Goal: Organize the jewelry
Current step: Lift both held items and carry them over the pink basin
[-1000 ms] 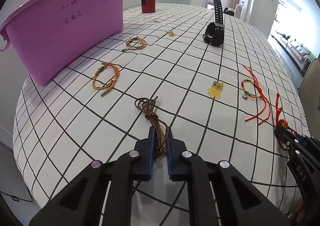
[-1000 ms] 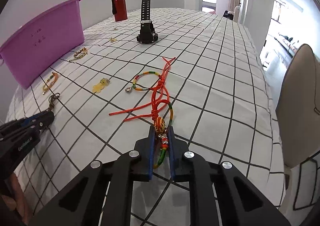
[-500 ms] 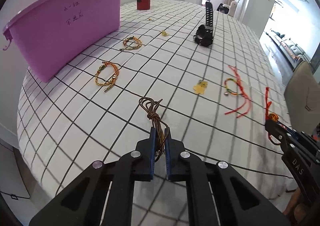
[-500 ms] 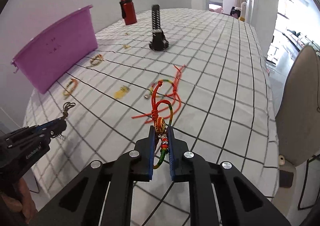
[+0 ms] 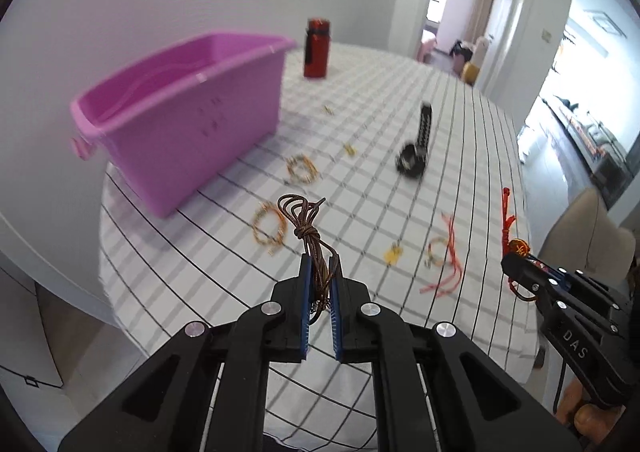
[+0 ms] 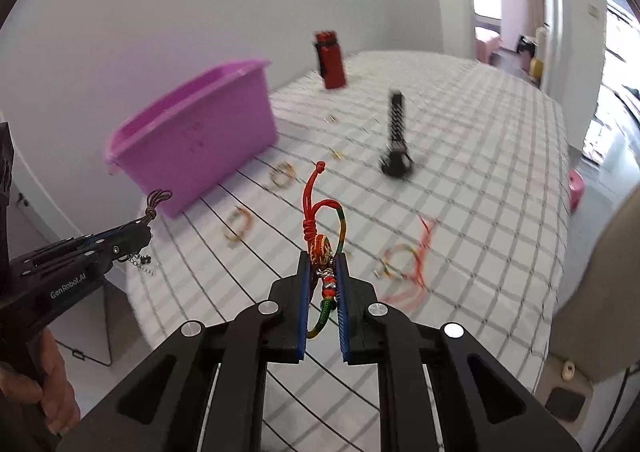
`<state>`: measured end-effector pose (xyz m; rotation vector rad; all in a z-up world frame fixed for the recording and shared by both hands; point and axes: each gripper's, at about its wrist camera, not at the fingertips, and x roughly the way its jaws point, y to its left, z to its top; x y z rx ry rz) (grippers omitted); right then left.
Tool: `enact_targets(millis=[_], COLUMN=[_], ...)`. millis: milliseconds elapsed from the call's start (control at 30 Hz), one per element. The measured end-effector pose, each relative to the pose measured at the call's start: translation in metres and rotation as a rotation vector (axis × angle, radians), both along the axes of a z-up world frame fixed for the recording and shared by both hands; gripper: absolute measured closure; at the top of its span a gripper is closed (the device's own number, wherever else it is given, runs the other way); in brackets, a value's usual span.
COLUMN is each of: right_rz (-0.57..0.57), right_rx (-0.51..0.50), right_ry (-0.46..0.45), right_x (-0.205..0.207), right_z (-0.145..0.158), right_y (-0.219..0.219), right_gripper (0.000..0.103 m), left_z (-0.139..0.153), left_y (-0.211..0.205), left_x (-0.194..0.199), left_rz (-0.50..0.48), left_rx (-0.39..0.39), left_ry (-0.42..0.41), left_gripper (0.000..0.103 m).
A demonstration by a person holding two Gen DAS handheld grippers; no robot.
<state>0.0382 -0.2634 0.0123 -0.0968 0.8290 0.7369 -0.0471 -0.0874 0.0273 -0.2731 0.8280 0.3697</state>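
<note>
My left gripper (image 5: 319, 266) is shut on a brown cord necklace (image 5: 306, 222) and holds it high above the checked table (image 5: 460, 124). My right gripper (image 6: 323, 266) is shut on a red and multicoloured cord bracelet (image 6: 320, 228), also lifted clear of the table. The purple bin (image 5: 188, 120) stands at the table's far left; it also shows in the right wrist view (image 6: 192, 128). Each gripper shows in the other's view: the right one (image 5: 516, 266) at the right edge, the left one (image 6: 140, 232) at the left edge.
On the table lie two orange-green bracelets (image 5: 270, 228) (image 5: 302, 170), a yellow bear charm (image 5: 392, 254), a multicoloured bracelet with red cords (image 5: 440, 256), a black watch (image 5: 416, 152) and small gold pieces (image 5: 349, 149). A red bottle (image 5: 316, 48) stands at the back. A chair (image 6: 600, 292) is at right.
Both grippers have risen well above the table with their cords, which now hang free. The view has pulled back and tilted toward the purple bin.
</note>
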Motion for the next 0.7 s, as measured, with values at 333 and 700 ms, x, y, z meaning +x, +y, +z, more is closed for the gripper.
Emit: enact_targets(millis=[333, 700], right_rz=[0.126, 0.146], right_rx=[0.081, 0.150], right_ry=[-0.051, -0.046], right_x=[0.018, 0.039], right_z=[0.054, 0.081], right_y=[0.091, 0.239], right_gripper=[0.091, 0.091], left_z=[0.056, 0.075], left_y=[0.079, 0.223], left_x=[-0.017, 0.013], left_rz=[0.122, 0.085], left_rx=[0.041, 0.081], left_ry=[-0.089, -0.125], left_gripper=[0.094, 0.094])
